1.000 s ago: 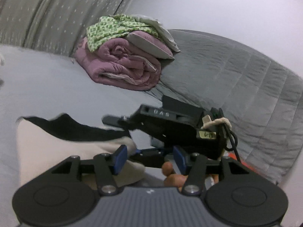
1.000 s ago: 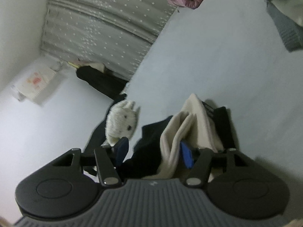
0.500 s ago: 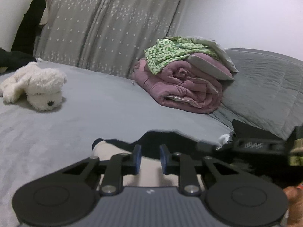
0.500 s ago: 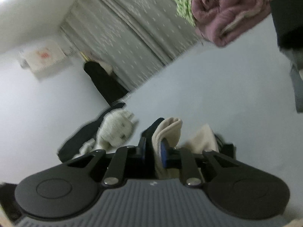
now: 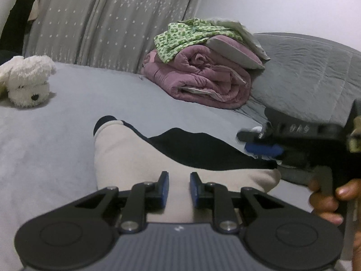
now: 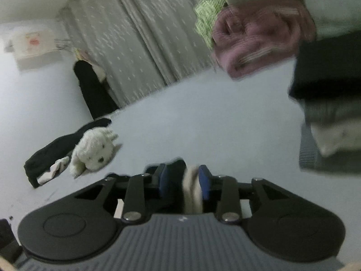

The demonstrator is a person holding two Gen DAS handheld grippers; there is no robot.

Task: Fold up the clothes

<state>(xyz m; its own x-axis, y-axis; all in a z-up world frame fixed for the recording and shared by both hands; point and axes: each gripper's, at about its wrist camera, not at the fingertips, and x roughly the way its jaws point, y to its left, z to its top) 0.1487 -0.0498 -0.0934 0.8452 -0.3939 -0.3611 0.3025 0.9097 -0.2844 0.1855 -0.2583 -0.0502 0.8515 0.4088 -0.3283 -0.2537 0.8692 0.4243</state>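
Observation:
A cream and black garment (image 5: 140, 155) lies folded on the grey bed. My left gripper (image 5: 179, 184) hovers just over its near cream part, jaws slightly apart with nothing between them. My right gripper (image 6: 183, 180) is shut on a bunched edge of the same garment (image 6: 191, 187), cream and black cloth pinched between the blue pads. In the left wrist view the right gripper (image 5: 261, 145) sits at the garment's right end, held by a hand.
A white plush dog (image 5: 27, 81) lies at the left on the bed (image 5: 67, 117). A rolled pink quilt (image 5: 203, 79) with green cloth on top sits at the back. A stack of folded clothes (image 6: 329, 113) stands at the right. A grey curtain hangs behind.
My left gripper's jaws opened a little and it drew back over the cream part. My right gripper stayed shut on the cloth and swung, with the view blurring.

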